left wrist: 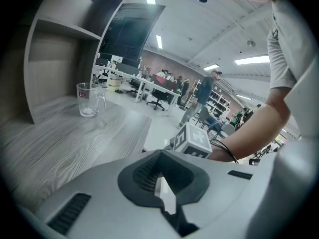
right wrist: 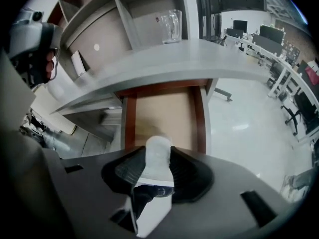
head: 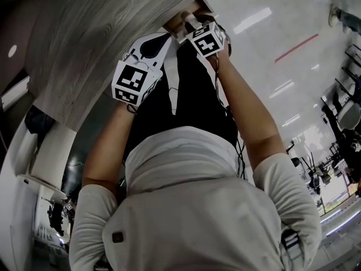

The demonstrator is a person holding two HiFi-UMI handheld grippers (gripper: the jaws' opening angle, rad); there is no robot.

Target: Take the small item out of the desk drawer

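A small white item point(right wrist: 158, 153) stands upright between the pads of my right gripper point(right wrist: 158, 169), which is shut on it. It is held just in front of the open desk drawer point(right wrist: 164, 114), whose brown bottom shows bare behind it. In the head view the right gripper point(head: 204, 35) is at the drawer's mouth under the grey wood desk point(head: 101, 33). My left gripper point(head: 148, 51) hangs beside it to the left, off the drawer. In its own view the left gripper point(left wrist: 160, 183) looks shut with nothing in it, and it points over the desk top point(left wrist: 60, 133).
A clear glass mug point(left wrist: 89, 99) stands on the desk top by the shelf unit point(left wrist: 55, 49); the same mug point(right wrist: 171, 26) shows in the right gripper view. The person's body fills the lower head view. Beyond lies a glossy white floor point(right wrist: 249, 113) with office desks and chairs.
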